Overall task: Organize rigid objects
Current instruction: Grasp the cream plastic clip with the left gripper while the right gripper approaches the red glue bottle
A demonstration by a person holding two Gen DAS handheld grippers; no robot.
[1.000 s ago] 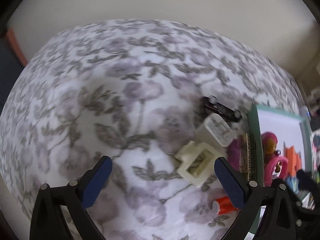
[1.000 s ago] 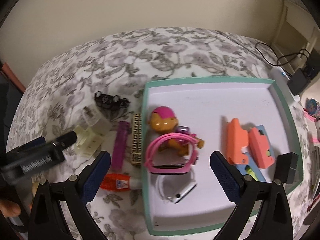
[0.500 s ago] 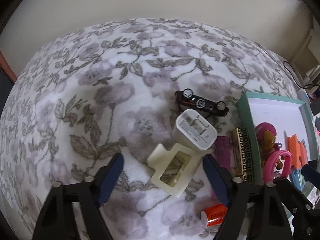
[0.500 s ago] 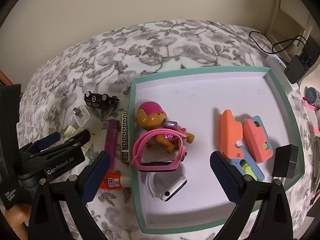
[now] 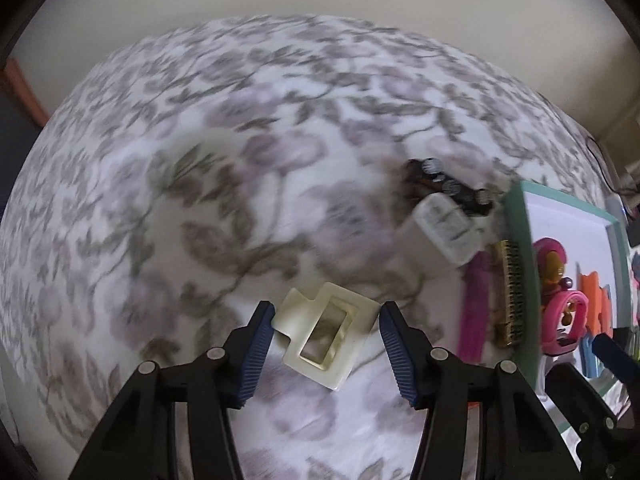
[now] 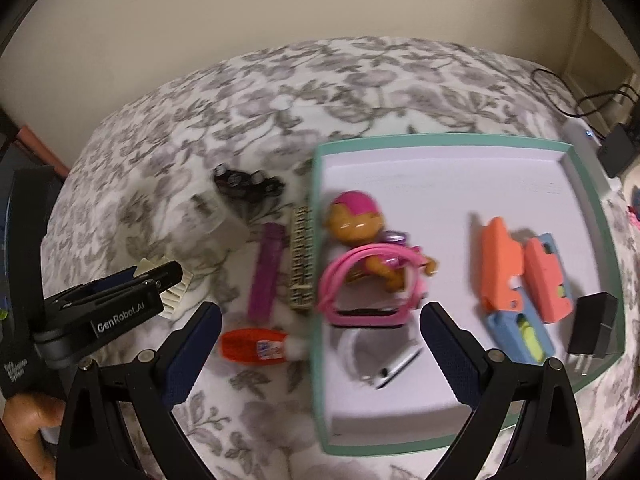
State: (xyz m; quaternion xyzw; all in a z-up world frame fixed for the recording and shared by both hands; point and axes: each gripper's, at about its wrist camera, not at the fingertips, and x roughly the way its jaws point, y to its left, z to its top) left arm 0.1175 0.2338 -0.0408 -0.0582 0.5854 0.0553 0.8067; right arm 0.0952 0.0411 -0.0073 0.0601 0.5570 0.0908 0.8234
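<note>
Step in hand: the left gripper (image 5: 326, 330) sits with its blue pads either side of a cream plastic frame (image 5: 329, 334) lying on the flowered bedspread (image 5: 224, 184); the left pad looks to be at the frame's edge, the right one just beside it (blur makes actual contact hard to call). I judge this the closing-in stage of a pick, not yet a firm pinch.

Left tool: jaws spread about as wide as the frame, nothing lifted.

Right tool: the right gripper (image 6: 320, 344) hangs wide open and empty above the near left edge of the green tray (image 6: 440, 139), with the orange glue bottle (image 6: 256, 345) lying on the bedspread between its fingers.

Where the things are: the frame is well left of the tray, on the cloth. Also on the cloth are a white charger (image 5: 446, 228), a small black toy car (image 5: 448, 186), a purple bar (image 6: 266, 272) and a gold patterned bar (image 6: 302, 266) touching the tray's left wall. In the tray already: a pink-helmeted toy figure (image 6: 358, 220), a pink strap (image 6: 360, 280), orange cases (image 6: 500, 264) and a black plug (image 6: 592, 324).

Next move: probably press the pads together on the frame's outer edges (it is thin and flat, so a shallow grip may slip), lift, then carry it right over the tray wall.

Writing: "GenRobot.AI" in white on the left tool's side, seen from the right wrist. The glue bottle's label is too blurred to read.
</note>
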